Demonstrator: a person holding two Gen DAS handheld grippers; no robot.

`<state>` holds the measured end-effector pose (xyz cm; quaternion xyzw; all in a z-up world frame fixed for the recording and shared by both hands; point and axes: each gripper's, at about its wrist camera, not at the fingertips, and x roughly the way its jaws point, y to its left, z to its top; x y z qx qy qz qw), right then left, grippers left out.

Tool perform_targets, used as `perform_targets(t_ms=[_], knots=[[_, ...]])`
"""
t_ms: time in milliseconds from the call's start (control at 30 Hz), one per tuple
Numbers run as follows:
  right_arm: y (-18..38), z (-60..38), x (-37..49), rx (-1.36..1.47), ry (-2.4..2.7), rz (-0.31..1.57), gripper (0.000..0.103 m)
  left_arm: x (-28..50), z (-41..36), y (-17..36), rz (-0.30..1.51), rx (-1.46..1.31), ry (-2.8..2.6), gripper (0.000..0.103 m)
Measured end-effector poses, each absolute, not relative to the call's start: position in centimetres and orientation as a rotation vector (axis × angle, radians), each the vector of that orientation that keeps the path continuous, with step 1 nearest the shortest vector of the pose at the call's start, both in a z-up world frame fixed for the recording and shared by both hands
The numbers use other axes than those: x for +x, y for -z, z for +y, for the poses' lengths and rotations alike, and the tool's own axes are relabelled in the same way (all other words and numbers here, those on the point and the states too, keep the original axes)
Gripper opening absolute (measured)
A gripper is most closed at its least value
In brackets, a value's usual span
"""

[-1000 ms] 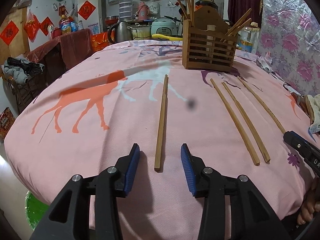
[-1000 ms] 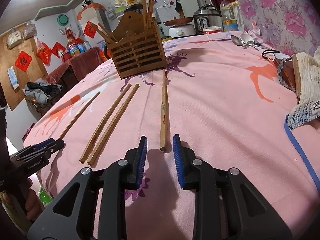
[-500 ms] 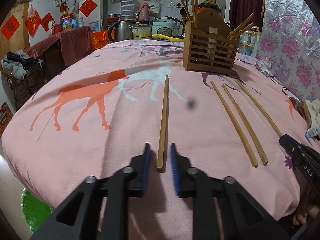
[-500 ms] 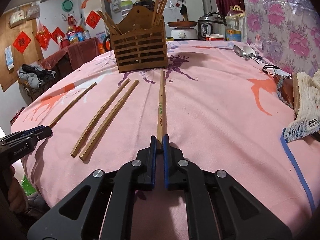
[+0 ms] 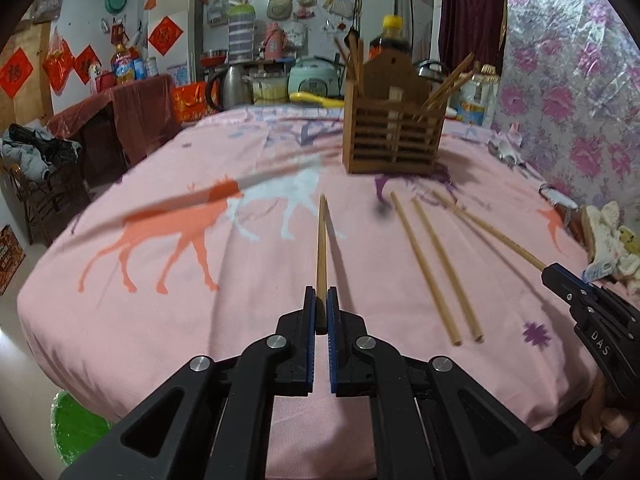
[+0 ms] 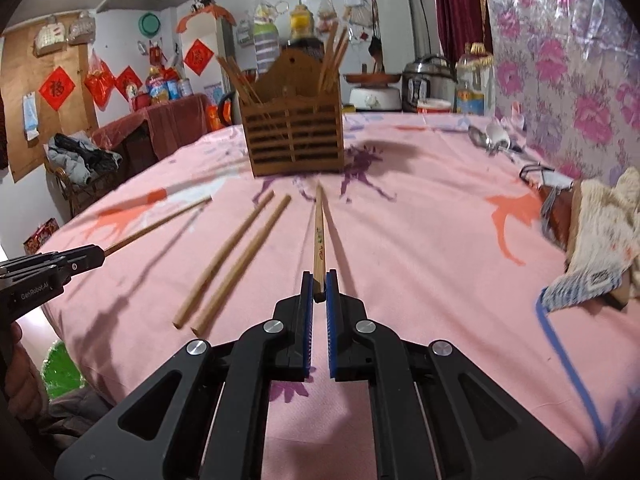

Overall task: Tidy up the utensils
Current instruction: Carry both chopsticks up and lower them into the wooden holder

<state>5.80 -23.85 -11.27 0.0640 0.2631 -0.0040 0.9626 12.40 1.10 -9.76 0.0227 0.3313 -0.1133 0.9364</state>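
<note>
Over on the left side, the left gripper (image 5: 321, 304) is clamped on the near end of a plain chopstick (image 5: 321, 240), whose length runs straight ahead of its jaws toward the wooden holder (image 5: 394, 140). Between the two grippers, two loose chopsticks (image 5: 436, 264) lie side by side on the pink tablecloth (image 5: 160, 320), also pointing roughly at the holder. On the right, the right gripper (image 6: 319, 290) pinches the near end of a printed chopstick (image 6: 319, 232), aimed the same way. Both sticks seem lifted, shadows beneath them. The holder stands well ahead of either gripper, looking slightly nearer the right one; each stick probably must swing upright before dropping in.
</note>
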Motion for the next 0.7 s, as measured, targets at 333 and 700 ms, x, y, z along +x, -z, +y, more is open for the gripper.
perform_targets(t_ms=[333, 700], knots=[[6.4, -24.6, 3.4, 0.191, -0.026, 0.398, 0.007, 10.7, 2.0, 4.6, 0.591, -0.016, 0.237, 0.006], [3.0, -24.5, 1.8, 0.22, -0.083, 0.321, 0.006, 10.2, 1.8, 2.0, 0.581, -0.053, 0.282, 0.006]])
